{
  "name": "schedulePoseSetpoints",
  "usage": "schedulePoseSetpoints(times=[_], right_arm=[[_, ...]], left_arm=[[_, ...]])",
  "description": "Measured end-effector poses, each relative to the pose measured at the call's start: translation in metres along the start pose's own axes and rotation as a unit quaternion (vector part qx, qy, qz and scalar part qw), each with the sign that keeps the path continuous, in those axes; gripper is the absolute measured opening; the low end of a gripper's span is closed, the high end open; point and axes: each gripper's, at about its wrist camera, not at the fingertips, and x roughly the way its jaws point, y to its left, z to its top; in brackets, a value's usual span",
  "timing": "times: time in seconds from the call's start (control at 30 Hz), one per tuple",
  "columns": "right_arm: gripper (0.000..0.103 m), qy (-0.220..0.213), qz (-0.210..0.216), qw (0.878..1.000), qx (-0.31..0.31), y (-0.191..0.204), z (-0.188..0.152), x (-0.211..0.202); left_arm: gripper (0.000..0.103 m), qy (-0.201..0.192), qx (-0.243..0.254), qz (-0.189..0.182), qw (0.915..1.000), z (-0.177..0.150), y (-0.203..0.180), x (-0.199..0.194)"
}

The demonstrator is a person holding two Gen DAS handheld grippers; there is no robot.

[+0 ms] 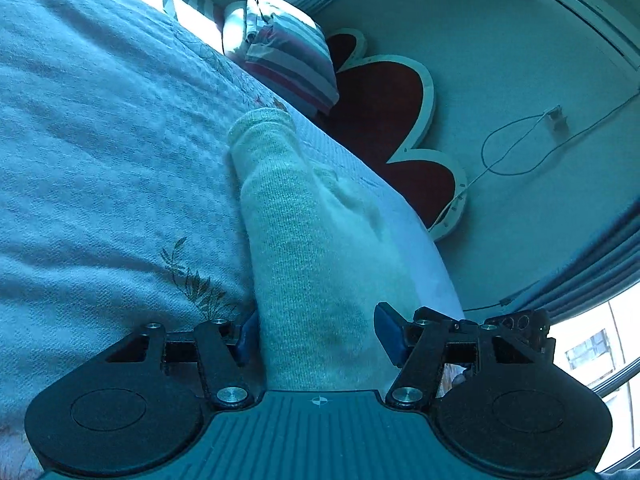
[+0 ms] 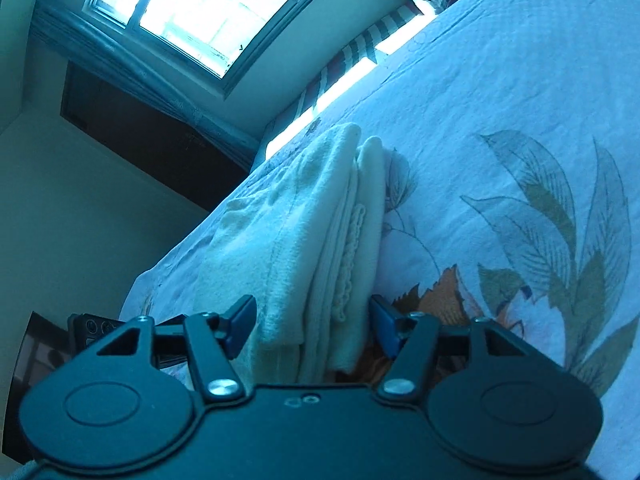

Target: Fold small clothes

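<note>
Cream knit garment [image 1: 296, 248] on bedspread [image 1: 100, 140], left claw [image 1: 316, 340] and right claw [image 2: 312, 326] spread wide astride it, gripping nothing

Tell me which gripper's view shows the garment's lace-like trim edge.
The right gripper: stacked layers of the cream garment expose a scalloped trim there. The left gripper sees only plain knit.

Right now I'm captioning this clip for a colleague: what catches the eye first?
A pale knit garment runs between the open fingers of the left gripper; the right gripper straddles its bunched folds. It lies on a leaf-printed bedspread, with a bright window behind.
</note>
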Motion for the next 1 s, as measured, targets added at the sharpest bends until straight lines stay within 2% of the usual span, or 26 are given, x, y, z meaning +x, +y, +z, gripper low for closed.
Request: schedulePoseSetpoints(times=[0.13,0.3,0.33,0.37,0.47,0.5,0.53,0.7,0.87,1.0], right_arm=[[0.063,0.008,0.014,1.000,-0.009,0.002,0.006,0.012],[0.069,0.019,0.026,0.999,-0.037,0.013,0.013,0.027],[0.068,0.019,0.027,0.999,-0.040,0.014,0.015,0.028],[0.067,0.018,0.027,0.999,-0.040,0.015,0.015,0.029],[0.042,0.022,0.012,0.999,-0.041,0.019,0.016,0.033],[0.036,0.025,0.014,0.999,-0.040,0.021,0.015,0.033],[0.035,0.023,0.016,0.999,-0.041,0.022,0.015,0.030],[0.033,0.001,0.017,0.996,-0.085,0.060,0.012,0.010],[0.033,-0.019,0.037,0.992,-0.121,0.106,0.010,-0.017],[0.033,-0.022,0.055,0.987,-0.150,0.149,0.002,-0.027]], left_arm=[[0.060,0.006,0.013,-0.009,0.9999,0.006,-0.003,0.012],[0.058,0.001,0.017,-0.001,0.9999,0.012,-0.009,0.020],[0.055,-0.002,0.018,0.005,0.9998,0.012,-0.011,0.020],[0.048,-0.004,0.022,0.014,0.9996,0.012,-0.013,0.022],[0.039,-0.016,0.023,0.031,0.9991,0.008,-0.020,0.021],[0.036,-0.018,0.026,0.037,0.9988,0.007,-0.022,0.017],[0.035,-0.025,0.030,0.041,0.9984,0.007,-0.027,0.016],[0.033,-0.051,0.056,0.038,0.9964,0.008,-0.055,-0.013],[0.033,-0.077,0.085,0.031,0.9929,0.015,-0.090,-0.069],[0.033,-0.095,0.102,0.044,0.9893,0.016,-0.106,-0.117]])
